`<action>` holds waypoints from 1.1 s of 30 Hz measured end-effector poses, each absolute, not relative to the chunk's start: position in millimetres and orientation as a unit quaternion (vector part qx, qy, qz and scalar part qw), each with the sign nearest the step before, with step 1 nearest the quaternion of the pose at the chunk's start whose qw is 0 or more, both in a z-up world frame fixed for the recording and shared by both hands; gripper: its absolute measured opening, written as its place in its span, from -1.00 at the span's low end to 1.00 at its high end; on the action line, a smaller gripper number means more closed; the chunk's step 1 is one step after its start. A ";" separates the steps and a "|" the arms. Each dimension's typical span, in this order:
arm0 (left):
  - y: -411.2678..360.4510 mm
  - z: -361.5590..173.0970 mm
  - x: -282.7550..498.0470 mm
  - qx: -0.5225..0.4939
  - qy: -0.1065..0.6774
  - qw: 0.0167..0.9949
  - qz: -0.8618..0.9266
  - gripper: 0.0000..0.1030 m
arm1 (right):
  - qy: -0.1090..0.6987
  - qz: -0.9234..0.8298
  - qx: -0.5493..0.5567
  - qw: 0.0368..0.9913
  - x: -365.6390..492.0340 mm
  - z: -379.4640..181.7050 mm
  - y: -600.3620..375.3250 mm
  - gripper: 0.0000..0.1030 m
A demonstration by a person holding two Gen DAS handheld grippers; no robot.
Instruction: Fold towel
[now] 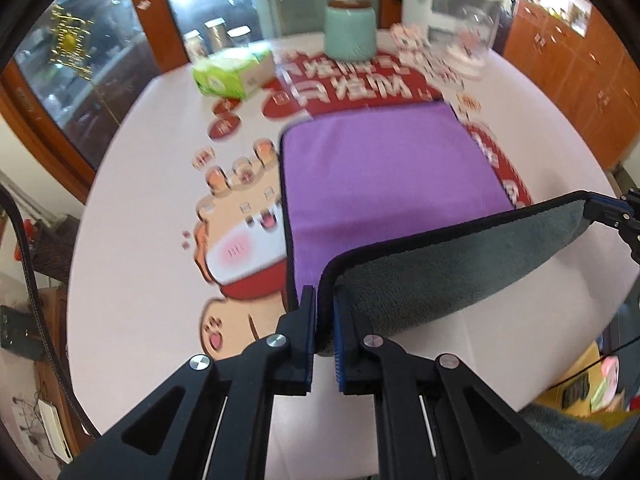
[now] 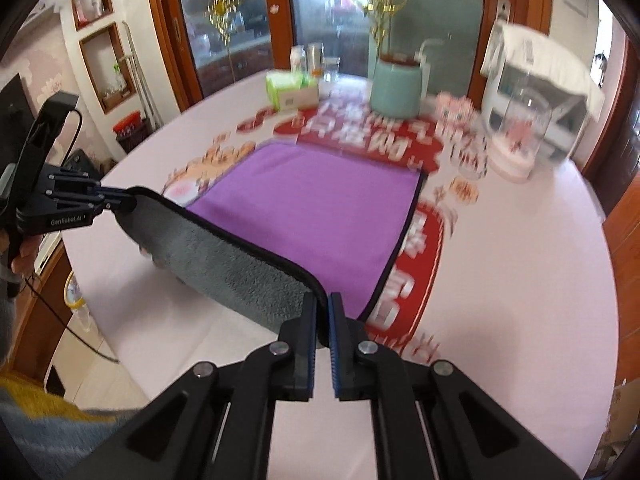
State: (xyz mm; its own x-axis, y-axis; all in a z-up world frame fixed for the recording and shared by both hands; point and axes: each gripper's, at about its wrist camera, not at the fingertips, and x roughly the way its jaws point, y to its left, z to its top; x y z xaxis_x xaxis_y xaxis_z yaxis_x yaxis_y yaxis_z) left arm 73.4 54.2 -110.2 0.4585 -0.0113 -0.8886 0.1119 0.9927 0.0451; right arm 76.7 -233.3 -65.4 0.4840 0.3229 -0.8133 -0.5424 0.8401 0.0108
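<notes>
A towel (image 1: 384, 176), purple on top and grey underneath with a dark hem, lies on the round table (image 1: 132, 240). Its near edge is lifted off the table and shows the grey side (image 1: 448, 276). My left gripper (image 1: 325, 300) is shut on the near left corner. My right gripper (image 2: 323, 304) is shut on the near right corner of the towel (image 2: 320, 208). The right gripper shows at the right edge of the left wrist view (image 1: 596, 208), and the left gripper shows at the left of the right wrist view (image 2: 120, 200).
At the far side of the table (image 2: 520, 280) stand a teal jar (image 1: 349, 30), a green tissue box (image 1: 234, 72), a glass dome (image 2: 520, 140) and a white appliance (image 2: 540, 88). Glass cabinet doors stand behind. The table cover carries red and cartoon prints.
</notes>
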 end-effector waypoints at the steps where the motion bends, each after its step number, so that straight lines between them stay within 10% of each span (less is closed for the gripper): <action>1: 53.2 -103.8 77.3 0.049 0.512 0.857 -0.027 -0.88 | 0.433 0.253 -0.122 0.856 83.2 -59.8 -234.5 -0.90; 14: 52.2 -66.1 160.1 0.048 0.476 0.877 0.028 -0.89 | 0.425 0.209 -0.073 0.878 170.3 -36.5 -228.9 -0.90; 33: 60.2 -153.2 302.9 0.054 0.531 0.845 0.027 -0.89 | 0.471 0.127 -0.067 0.870 289.2 -96.5 -206.5 -0.90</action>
State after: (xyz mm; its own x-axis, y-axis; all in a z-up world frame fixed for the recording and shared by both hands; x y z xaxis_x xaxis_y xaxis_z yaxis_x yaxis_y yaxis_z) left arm 302.9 60.2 -153.2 0.4355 0.1031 -0.8943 0.0124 0.9926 0.1204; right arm 289.2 -206.5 -96.5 0.5243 0.1588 -0.8366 -0.2841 0.9588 0.0039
